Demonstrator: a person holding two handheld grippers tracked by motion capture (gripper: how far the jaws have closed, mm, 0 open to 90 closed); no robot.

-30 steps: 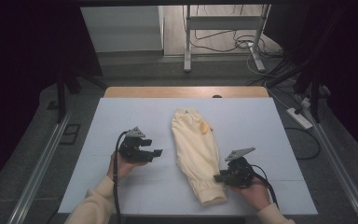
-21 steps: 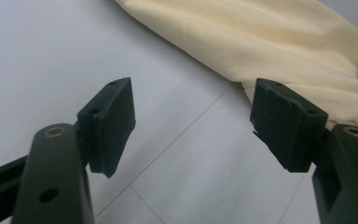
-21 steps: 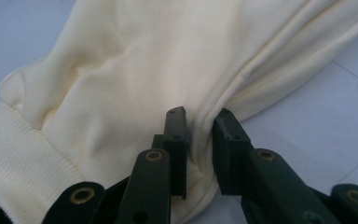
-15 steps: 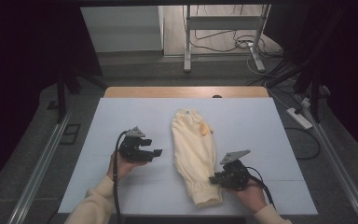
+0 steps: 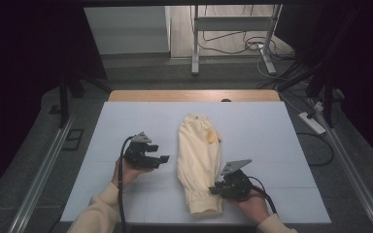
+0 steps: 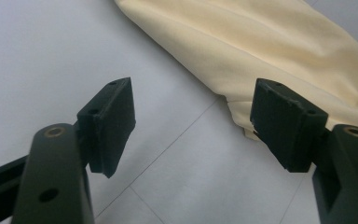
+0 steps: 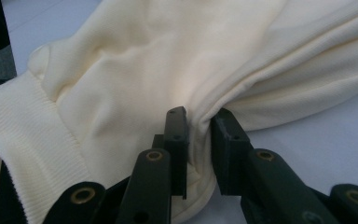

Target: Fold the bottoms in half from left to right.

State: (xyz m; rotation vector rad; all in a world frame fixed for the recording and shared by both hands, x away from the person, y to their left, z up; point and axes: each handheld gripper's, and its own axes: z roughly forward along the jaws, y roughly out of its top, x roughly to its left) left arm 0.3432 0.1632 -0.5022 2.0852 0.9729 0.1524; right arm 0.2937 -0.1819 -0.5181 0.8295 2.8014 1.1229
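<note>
Near cuff, right gripper (image 7: 198,154) jaws pinch cream garment (image 7: 177,70); left gripper (image 6: 193,126) jaws wide, empty.

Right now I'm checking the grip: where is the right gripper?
In the high view the right gripper sits near the table's front edge, right of centre, shut on the cream garment near its ribbed cuff.

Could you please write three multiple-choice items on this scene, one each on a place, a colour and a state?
1. Where does the garment lie? A on the floor; B between the two grippers on the table; C on a chair.
2. What colour is the garment? A cream; B red; C black.
3. How is the right gripper? A open in the air; B shut on a fold of the garment; C lying on the floor.

Answers: 1 B, the left gripper stands open beside it; 2 A, pale yellow-white cloth; 3 B, cloth bunches between its pads.
</note>
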